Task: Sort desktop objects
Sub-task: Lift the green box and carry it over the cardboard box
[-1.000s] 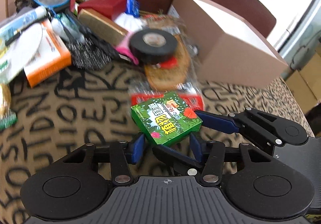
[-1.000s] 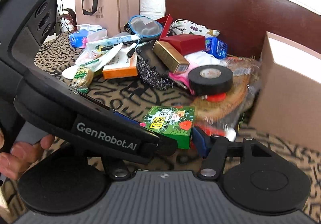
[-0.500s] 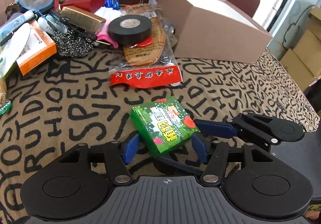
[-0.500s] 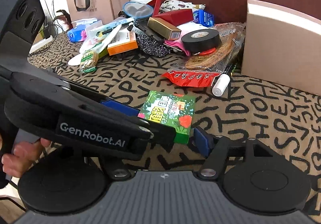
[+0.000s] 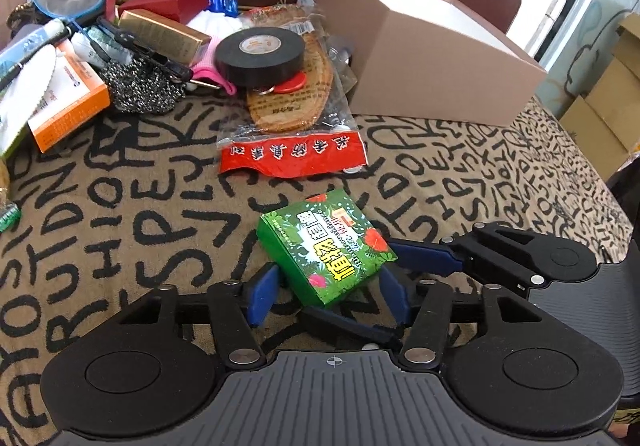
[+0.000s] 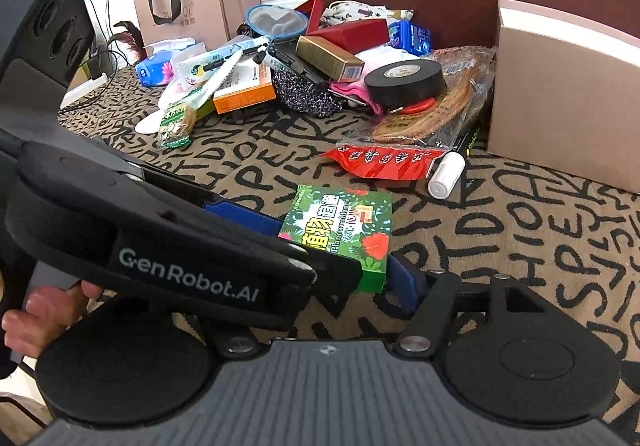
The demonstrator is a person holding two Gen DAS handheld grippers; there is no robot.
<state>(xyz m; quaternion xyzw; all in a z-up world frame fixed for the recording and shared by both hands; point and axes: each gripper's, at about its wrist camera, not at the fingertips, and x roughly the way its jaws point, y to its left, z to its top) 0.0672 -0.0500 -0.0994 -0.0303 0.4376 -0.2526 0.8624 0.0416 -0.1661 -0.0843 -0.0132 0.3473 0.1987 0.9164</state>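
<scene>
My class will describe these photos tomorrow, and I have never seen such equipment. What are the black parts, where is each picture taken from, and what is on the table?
There is no robot here. A person holds one pair of tongs in each hand; a hand shows at one edge. Each picture comes from a camera on one pair, looking along its fingers, so the black shape at the bottom is that tool itself. The left tongs and right tongs both reach round a small green box. Whether they grip it or it rests on the lettered tablecloth, I cannot tell. The left jaws have just been closing slightly, the right opening. Behind lie a black tape roll, a red-labelled packet, an orange box and a cardboard box.
</scene>
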